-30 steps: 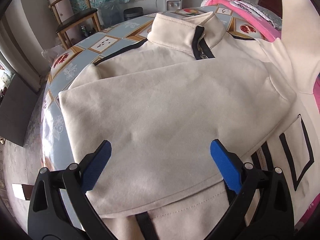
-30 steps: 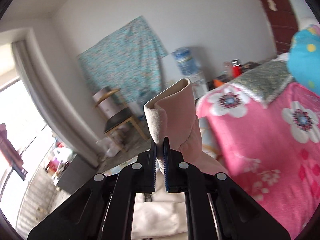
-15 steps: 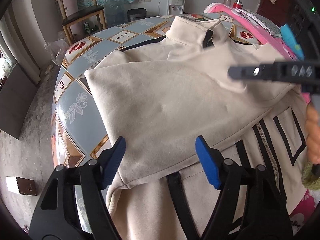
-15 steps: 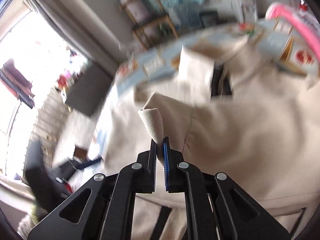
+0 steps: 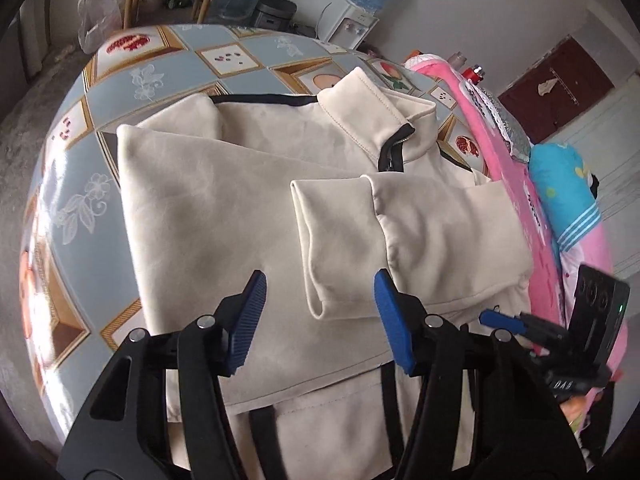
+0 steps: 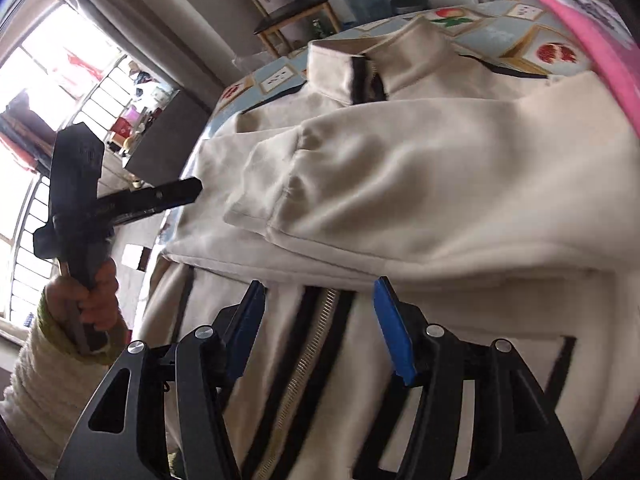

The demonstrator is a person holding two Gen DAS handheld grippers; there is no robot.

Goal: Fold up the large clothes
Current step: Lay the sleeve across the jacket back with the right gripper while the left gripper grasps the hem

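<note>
A cream zip jacket [image 5: 224, 208] with black trim lies on the tiled table [image 5: 132, 80], collar [image 5: 372, 120] at the far side. Both sleeves are folded across its chest; the right sleeve's cuff [image 5: 332, 240] lies on top. My left gripper [image 5: 320, 304] is open and empty just above the cuff's near edge. My right gripper [image 6: 320, 320] is open and empty above the jacket's zipper [image 6: 308, 356], below the folded sleeve [image 6: 400, 184]. The left gripper also shows in the right wrist view [image 6: 192, 188], and the right gripper in the left wrist view [image 5: 496, 320].
A pink quilt [image 5: 504, 184] and a blue pillow [image 5: 564, 192] lie along the table's right side. A wooden chair [image 6: 288, 4], a water dispenser [image 5: 356, 20] and a bin [image 5: 276, 12] stand beyond the far edge. A dark cabinet [image 6: 168, 140] stands at the left.
My right gripper has laid the sleeve cuff across the jacket's chest, let go and opened, then drawn back toward the hem. My left gripper has stayed open and shifted over the cuff.
</note>
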